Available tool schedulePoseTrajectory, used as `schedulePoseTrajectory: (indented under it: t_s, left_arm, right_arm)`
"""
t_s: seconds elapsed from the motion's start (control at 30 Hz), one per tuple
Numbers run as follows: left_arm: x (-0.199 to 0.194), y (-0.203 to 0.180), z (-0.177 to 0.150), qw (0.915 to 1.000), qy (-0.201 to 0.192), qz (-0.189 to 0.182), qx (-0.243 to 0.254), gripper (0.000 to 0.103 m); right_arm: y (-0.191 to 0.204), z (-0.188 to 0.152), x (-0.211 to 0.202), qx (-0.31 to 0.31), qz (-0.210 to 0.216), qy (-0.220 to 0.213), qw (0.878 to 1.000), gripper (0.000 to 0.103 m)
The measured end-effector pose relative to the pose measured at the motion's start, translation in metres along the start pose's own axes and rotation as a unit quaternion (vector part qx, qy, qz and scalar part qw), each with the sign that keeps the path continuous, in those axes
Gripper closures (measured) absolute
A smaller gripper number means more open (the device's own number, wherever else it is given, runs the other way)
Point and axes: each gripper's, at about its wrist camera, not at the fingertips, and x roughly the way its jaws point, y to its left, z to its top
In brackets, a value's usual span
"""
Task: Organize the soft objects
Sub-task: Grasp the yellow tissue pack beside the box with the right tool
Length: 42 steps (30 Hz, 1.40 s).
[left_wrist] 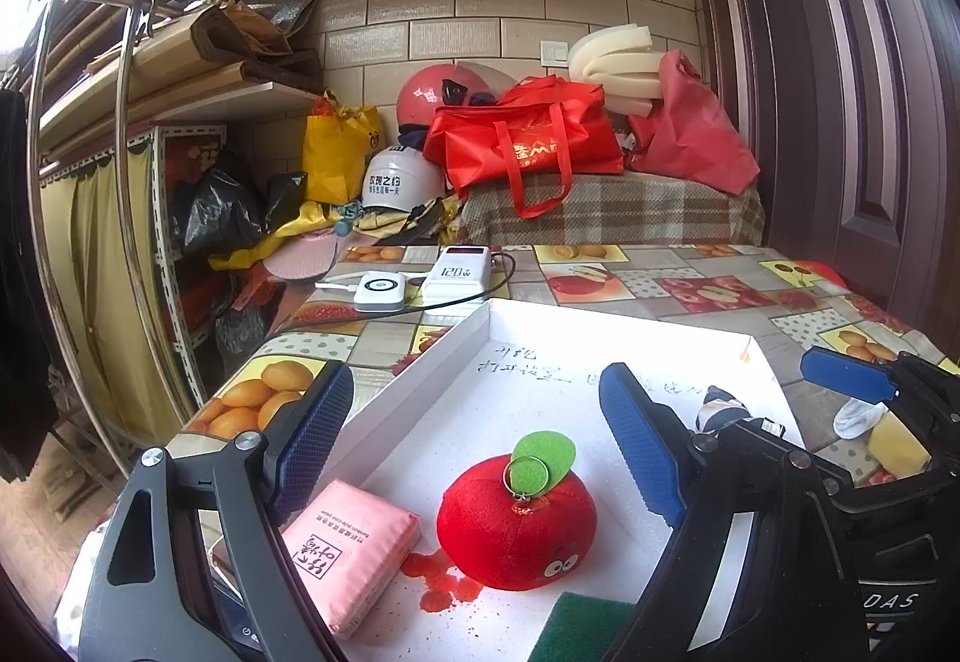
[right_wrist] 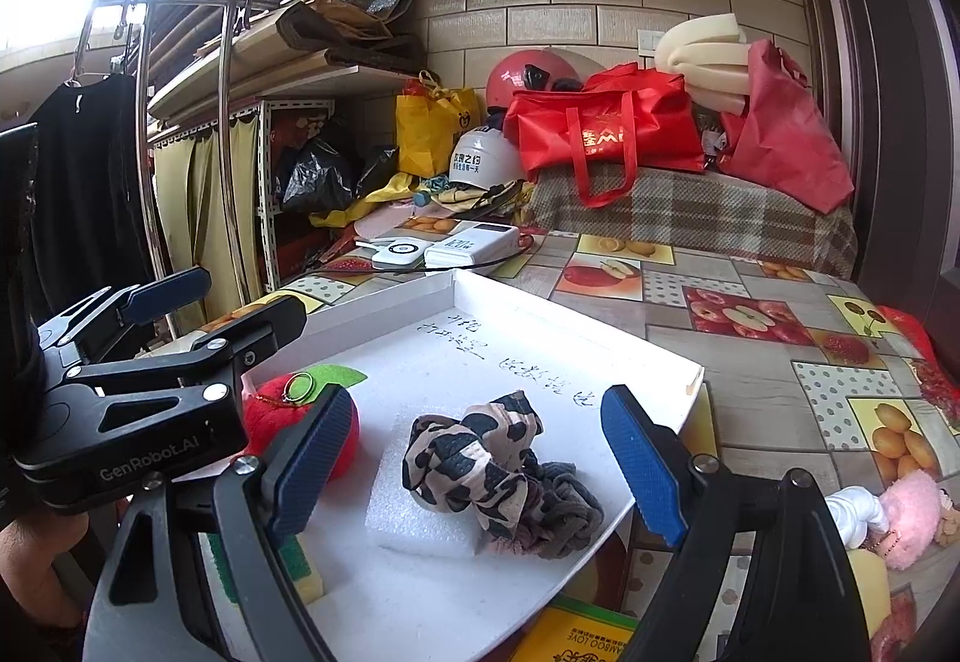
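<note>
In the white tray [left_wrist: 420, 368] on the counter [left_wrist: 708, 296], both tongs stand wide and hold nothing. Left tongs [left_wrist: 474, 446] frame the plush apple [left_wrist: 516, 524], pink tissue pack [left_wrist: 348, 548] at eight o'clock. Right tongs [right_wrist: 480, 464] frame crumpled leopard cloth [right_wrist: 474, 458] on a foam block [right_wrist: 408, 518], perhaps scrunchies. Next pick: close slowly, squeezing mid-body.

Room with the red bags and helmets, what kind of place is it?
Probably a home storage room or entryway. Helmets and shopping bags are piled against a tiled wall, a shelf holds boards, and the table wears a fruit-print cloth.
</note>
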Motion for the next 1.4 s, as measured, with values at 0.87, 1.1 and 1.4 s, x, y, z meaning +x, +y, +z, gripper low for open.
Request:
schedulePoseTrajectory:
  t_s: [0.87, 1.1, 1.4]
  left_arm:
    - [-0.022, -0.011, -0.003, 0.9983, -0.031, -0.047, 0.014, 0.018]
    - [-0.017, -0.008, -0.003, 0.9985, -0.024, -0.048, 0.009, 0.018]
    - [-0.034, -0.014, -0.003, 0.9942, -0.049, -0.095, 0.014, 0.018]
  right_arm:
    - [-0.021, -0.054, -0.038, -0.053, 0.02, 0.195, 0.979, 0.018]
    - [-0.013, -0.057, -0.008, -0.061, -0.009, 0.236, 0.97, 0.018]
    - [-0.046, -0.046, -0.065, -0.002, -0.005, 0.136, 0.991, 0.048]
